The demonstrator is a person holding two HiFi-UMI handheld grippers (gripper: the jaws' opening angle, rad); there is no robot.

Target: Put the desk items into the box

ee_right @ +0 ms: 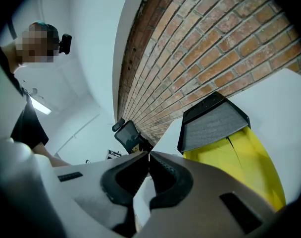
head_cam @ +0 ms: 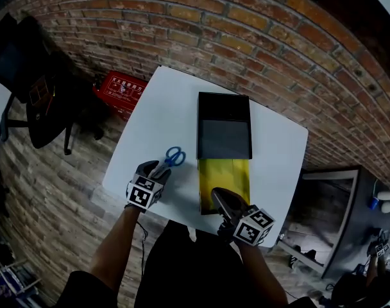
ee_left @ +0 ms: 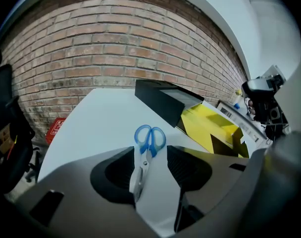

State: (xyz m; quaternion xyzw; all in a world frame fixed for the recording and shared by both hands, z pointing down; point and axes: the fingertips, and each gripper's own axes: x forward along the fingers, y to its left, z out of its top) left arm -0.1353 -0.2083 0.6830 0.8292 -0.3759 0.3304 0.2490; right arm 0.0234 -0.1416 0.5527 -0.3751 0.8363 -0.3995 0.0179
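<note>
1 scissors (ee_left: pixel 149 138) between left gripper (ee_left: pixel 151 155) fingers, fingers apart — blades maybe brushing one pad. right gripper (ee_right: pixel 148 156) fingers together, empty — 1 box (ee_right: pixel 239 152) just beyond.

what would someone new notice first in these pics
The bright yellow flap folded out from the black rectangular box, in the middle of the white table, draws the eye first. Next come the blue-handled metal scissors lying left of the box, between the open left tongs, which do not grip them. The right tongs are shut and empty over the flap's near end.
</note>
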